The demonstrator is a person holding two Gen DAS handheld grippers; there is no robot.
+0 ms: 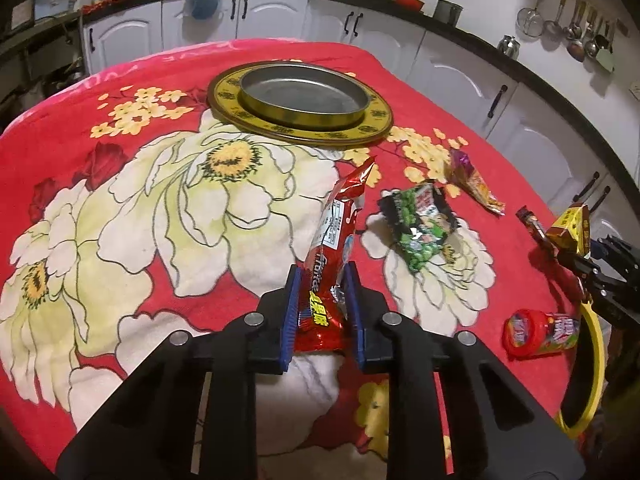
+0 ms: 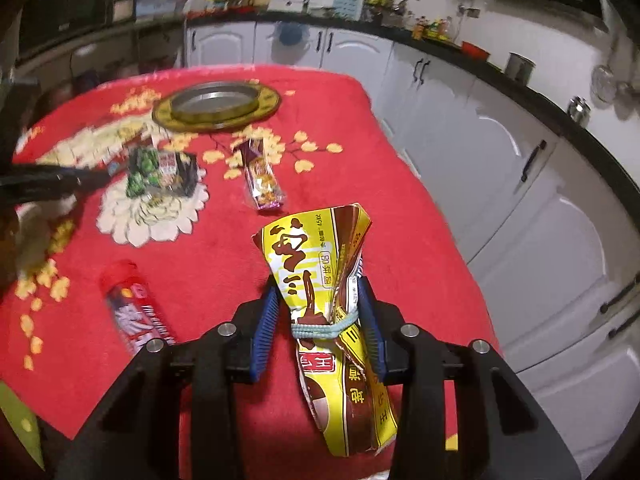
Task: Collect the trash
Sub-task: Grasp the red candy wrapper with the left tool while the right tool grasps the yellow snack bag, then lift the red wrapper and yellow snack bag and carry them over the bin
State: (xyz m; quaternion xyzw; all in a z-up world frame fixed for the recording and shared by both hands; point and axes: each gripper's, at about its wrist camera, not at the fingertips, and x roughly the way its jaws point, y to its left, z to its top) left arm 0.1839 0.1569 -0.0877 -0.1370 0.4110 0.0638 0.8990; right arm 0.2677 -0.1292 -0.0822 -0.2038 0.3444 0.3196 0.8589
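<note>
Red flowered cloth covers the bench, and the trash lies scattered over its right half. The left gripper has its blue-padded fingers closed on a red foil snack wrapper, which stands up between them with its torn top pointing toward a round gold-rimmed metal tray at the far side of the cloth. Just right of that wrapper a crumpled green and black packet rests on a white flower of the cloth, and beyond it lies a narrow purple and orange wrapper. A small red-capped plastic bottle lies on its side near the right edge. The right gripper holds a yellow and brown paper-like wrapper, tied round its middle with a pale blue cord; the right pad presses on it, while the left pad sits close at its edge.
</note>
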